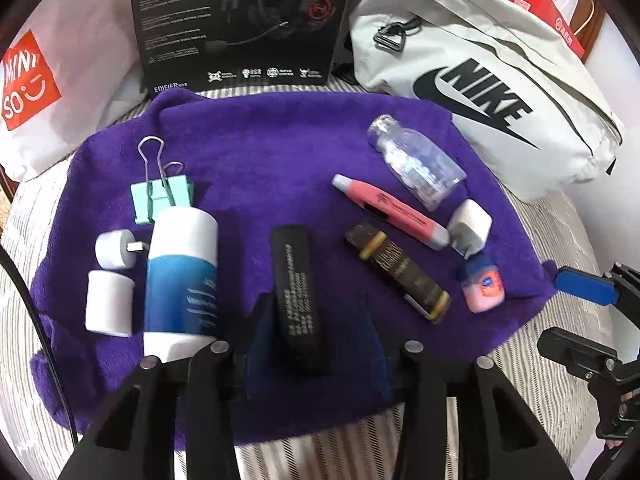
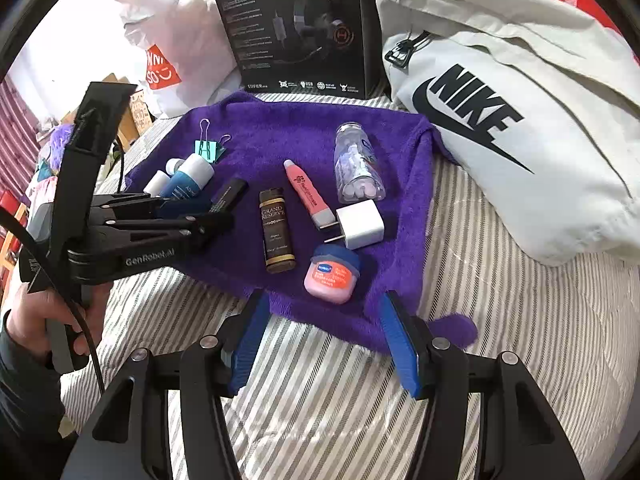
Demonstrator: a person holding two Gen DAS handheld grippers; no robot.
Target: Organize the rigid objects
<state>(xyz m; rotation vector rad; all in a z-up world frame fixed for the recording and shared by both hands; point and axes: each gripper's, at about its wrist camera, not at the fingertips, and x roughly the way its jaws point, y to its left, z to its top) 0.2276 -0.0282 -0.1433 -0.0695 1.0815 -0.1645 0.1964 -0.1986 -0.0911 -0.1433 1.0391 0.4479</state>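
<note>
Your left gripper [image 1: 310,324] has its jaws a little apart, with the black bar [image 1: 298,300] lying on the purple towel [image 1: 260,152] between them. In the left wrist view the blue pads are blurred and dark at the bottom centre, so you cannot tell if they touch the bar or only stand beside it. In the right wrist view that gripper comes in from the left of the frame and covers the near end of the bar; only the far end shows.

Your right gripper [image 2: 324,340] is about half open and holds nothing. Its blue pads [image 2: 250,340] hang over the near edge of the towel at the bottom centre, and the pink balm jar [image 2: 334,276] stands just beyond them, not touched.

On the towel, left of the frame in the left wrist view, lie the teal binder clip [image 1: 160,196], the blue and white bottle [image 1: 182,276] and two small white cylinders [image 1: 110,280]. The bottle's lower end is cut off by the gripper's arm. To the right lie the dark perfume bottle [image 1: 400,272], the pink pen [image 1: 392,210], the white charger [image 1: 470,226] and the clear pill bottle [image 1: 412,160]. The text on the bar is too small to read.
</note>
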